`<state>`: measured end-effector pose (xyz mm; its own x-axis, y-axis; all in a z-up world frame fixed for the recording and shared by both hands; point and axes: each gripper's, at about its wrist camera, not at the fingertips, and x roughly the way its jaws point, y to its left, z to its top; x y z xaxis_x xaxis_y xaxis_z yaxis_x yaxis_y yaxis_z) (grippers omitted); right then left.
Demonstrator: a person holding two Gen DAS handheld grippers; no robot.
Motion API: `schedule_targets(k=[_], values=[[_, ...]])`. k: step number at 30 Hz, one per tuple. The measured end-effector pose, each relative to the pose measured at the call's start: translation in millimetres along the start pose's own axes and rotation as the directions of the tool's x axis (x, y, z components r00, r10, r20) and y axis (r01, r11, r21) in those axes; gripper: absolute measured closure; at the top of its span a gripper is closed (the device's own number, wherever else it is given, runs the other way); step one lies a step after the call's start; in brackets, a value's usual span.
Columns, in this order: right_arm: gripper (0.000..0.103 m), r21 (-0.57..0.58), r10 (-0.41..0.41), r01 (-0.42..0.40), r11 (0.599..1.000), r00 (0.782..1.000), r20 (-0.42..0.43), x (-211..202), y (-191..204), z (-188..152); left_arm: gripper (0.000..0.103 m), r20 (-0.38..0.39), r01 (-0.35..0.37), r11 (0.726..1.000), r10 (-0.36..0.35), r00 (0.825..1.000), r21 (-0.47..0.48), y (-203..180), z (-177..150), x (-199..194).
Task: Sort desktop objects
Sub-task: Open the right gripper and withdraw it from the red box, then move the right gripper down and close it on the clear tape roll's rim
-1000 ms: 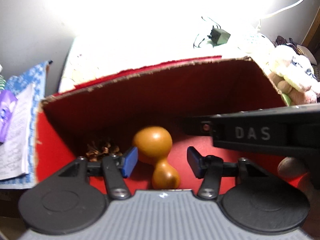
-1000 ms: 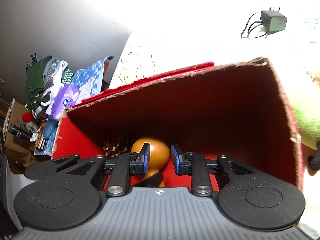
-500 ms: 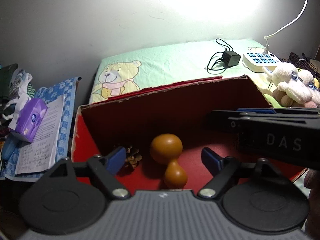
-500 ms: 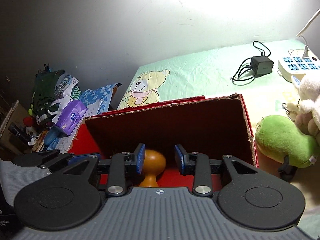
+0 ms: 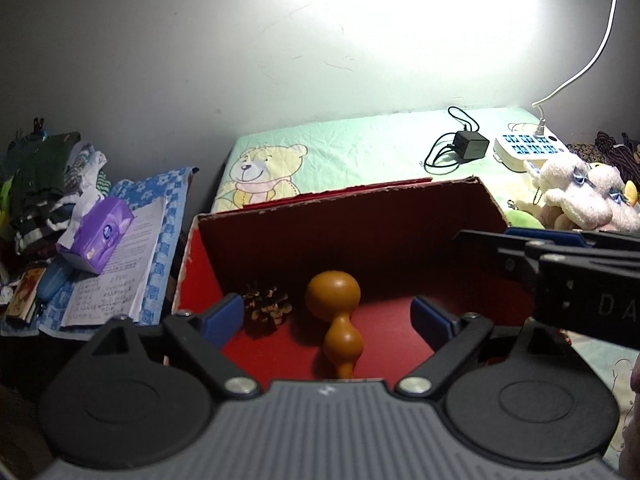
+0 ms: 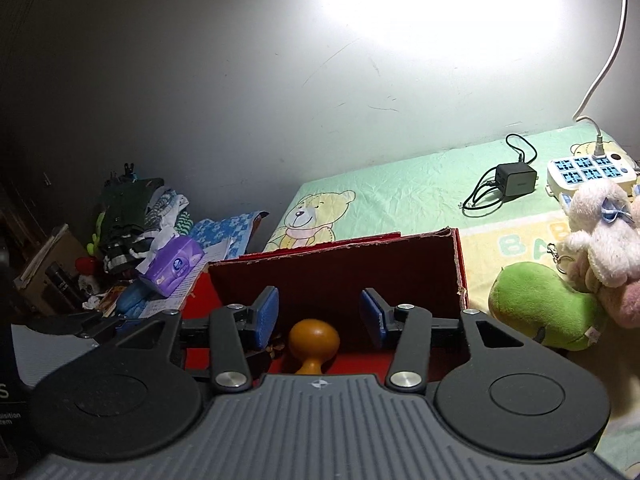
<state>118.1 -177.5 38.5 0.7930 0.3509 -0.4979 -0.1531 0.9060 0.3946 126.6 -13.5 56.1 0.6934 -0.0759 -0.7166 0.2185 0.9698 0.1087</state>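
Inside the red box [image 5: 200, 272] the gourd [image 5: 334, 300] and pine cone [image 5: 266, 306] already lay. At three o'clock, I saw plush toys [image 6: 544, 308] left unsorted. My left gripper [image 5: 328, 320] stood wide and empty; my right gripper [image 6: 319, 316] was opening, empty.

A charger [image 5: 470, 145] and power strip [image 5: 528, 151] lie on the bear-print sheet [image 5: 340, 160]; a tissue pack [image 5: 100, 235] rests on papers [image 5: 120, 280].

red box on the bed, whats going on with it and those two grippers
A person is sorting things into the red box. An orange gourd and a pine cone lie on its floor. The left gripper is open and empty; the right gripper is opening, holding nothing.
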Motion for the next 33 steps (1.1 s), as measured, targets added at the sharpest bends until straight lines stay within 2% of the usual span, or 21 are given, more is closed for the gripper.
schedule_targets(k=[3,12,16,18,21,23,27,33], values=[[0.054,-0.011,0.039,-0.039,0.999,0.999,-0.017,-10,-4,-2,0.014,0.01,0.009,0.999,-0.009,1.0,-0.039,0,-5,-12],[0.055,-0.02,0.149,-0.15,0.988,0.987,-0.064,-37,-25,-14,0.021,0.047,-0.008,0.998,0.011,0.999,-0.07,-12,-38,-47],[0.055,-0.05,0.202,-0.207,0.977,0.976,-0.085,-48,-32,-22,0.025,0.056,-0.003,0.997,0.007,0.998,-0.075,-19,-57,-58],[0.058,-0.068,0.231,-0.238,0.969,0.968,-0.098,-54,-35,-28,0.027,0.054,0.01,0.996,-0.006,0.999,-0.084,-22,-68,-60],[0.062,-0.099,0.255,-0.267,0.959,0.959,-0.124,-61,-39,-38,0.035,0.02,0.037,0.994,-0.035,0.999,-0.103,-27,-81,-54],[0.065,-0.105,0.26,-0.278,0.955,0.953,-0.157,-60,-43,-46,0.037,-0.013,0.063,0.99,-0.065,0.998,-0.123,-30,-90,-46],[0.067,-0.087,0.246,-0.272,0.958,0.941,-0.232,-50,-52,-62,0.038,-0.071,0.087,0.985,-0.098,0.993,-0.148,-39,-106,-29],[0.069,-0.031,0.226,-0.245,0.969,0.929,-0.292,-36,-66,-74,0.038,-0.135,0.108,0.981,-0.13,0.982,-0.162,-46,-118,-11]])
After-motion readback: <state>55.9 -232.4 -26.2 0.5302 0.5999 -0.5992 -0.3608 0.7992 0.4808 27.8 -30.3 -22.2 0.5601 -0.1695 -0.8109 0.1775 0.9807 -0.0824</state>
